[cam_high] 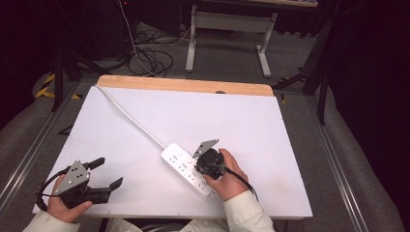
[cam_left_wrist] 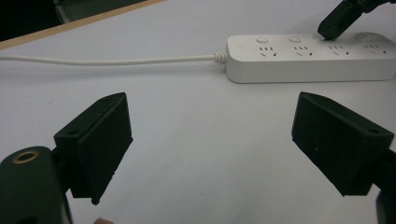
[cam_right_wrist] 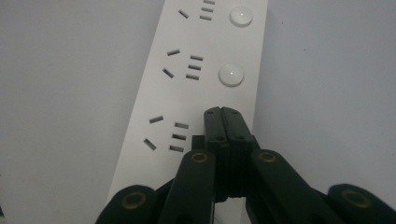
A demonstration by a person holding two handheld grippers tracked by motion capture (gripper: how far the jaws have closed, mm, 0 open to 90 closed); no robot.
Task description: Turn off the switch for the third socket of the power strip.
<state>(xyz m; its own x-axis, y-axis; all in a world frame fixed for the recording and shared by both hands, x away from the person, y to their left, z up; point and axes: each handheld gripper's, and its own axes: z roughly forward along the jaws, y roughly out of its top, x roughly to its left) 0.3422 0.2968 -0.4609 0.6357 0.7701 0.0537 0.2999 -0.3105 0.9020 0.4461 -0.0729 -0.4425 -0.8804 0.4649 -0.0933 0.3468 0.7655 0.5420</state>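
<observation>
**A:** Power strip [cam_high: 188, 169] — where does it sit for you?

**B:** It lies flat on the white table [cam_high: 241, 116], near the front edge and a little right of centre, running diagonally. Its cord [cam_high: 128, 116] trails off to the far left corner. Your right gripper [cam_high: 209, 163] is over it, jaws pressed together with nothing between them, tips down on the strip's top face where a round switch button would come third in the row after the two buttons [cam_right_wrist: 231, 74] showing beyond the tips. I cannot tell whether they touch it or hover just above.

**A:** And your other hand?

**B:** Your left gripper [cam_high: 107, 173] is well apart from the strip, near the front left of the table, jaws spread wide and empty, aimed toward the strip's cord end.

**A:** How will the strip handle?

**B:** I judge it a rigid plastic shell, light, with a smooth and likely slippery skin. A push from above on one button could tip or slide it, since nothing pins it. The cord is soft and will drag a little.

**A:** Where should you hold?

**B:** If you must steady it, close your left jaws across the long side walls near the cord end, not on the cord. Press the button straight down.
</observation>
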